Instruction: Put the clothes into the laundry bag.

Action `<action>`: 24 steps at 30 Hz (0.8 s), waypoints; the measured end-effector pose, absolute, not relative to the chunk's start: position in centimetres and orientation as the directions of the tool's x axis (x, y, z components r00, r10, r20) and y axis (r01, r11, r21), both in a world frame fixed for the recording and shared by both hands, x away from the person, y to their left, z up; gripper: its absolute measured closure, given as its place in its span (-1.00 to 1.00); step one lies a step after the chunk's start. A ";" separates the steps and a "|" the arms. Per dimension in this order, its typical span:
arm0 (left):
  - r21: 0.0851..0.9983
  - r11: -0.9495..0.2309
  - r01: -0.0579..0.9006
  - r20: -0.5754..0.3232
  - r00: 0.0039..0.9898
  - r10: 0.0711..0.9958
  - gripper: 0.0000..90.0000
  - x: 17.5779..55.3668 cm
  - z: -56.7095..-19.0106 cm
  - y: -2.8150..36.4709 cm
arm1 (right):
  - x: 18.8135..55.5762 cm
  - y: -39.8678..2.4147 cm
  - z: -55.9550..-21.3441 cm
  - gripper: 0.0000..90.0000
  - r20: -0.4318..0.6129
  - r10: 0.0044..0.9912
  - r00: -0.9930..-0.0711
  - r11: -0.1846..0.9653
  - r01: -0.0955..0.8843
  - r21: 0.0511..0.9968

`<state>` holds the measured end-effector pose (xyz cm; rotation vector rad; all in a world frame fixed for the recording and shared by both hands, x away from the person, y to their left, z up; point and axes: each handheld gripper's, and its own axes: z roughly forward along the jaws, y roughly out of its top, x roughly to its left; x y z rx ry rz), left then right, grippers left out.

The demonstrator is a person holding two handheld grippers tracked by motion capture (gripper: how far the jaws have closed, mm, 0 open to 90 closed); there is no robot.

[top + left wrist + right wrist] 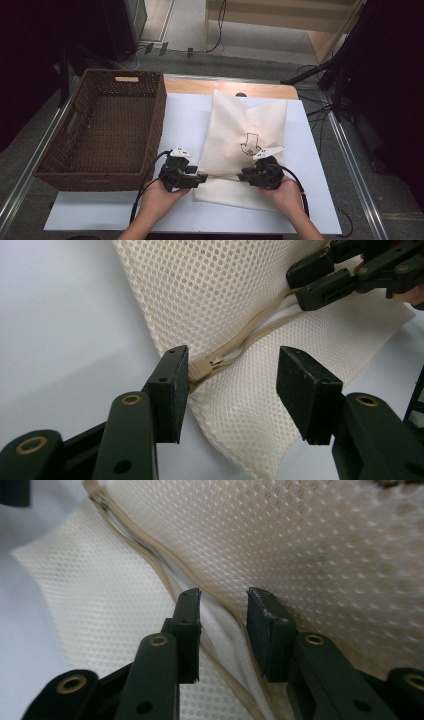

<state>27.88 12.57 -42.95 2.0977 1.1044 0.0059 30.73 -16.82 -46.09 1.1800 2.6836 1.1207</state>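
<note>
Near the bench's front edge we held the left tool [199, 179] and right tool [242, 176], both half open and gripping nothing, at the zipper [235, 347] of the cream mesh bag [245, 125]. A wicker basket [80, 135] stood beyond, left.
</note>
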 end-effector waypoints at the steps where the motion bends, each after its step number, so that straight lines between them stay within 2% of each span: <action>1: 0.620 -0.345 0.705 -0.318 0.628 0.710 0.04 27.9 -42.9 12.6 | 30.7 -16.8 -45.8 0.47 0.272 0.641 -0.717 0.457 0.642 0.616; 16: 0.596 -0.368 0.714 -0.320 0.631 0.707 -0.03 27.7 -43.0 12.8 | 29.7 -16.4 -42.7 0.30 0.209 0.611 -0.764 0.444 0.549 0.708; 24: 0.596 -0.360 0.718 -0.312 0.619 0.721 -0.03 26.6 -42.9 13.4 | 29.9 -14.6 -42.3 0.34 0.175 0.558 -0.811 0.497 0.496 0.712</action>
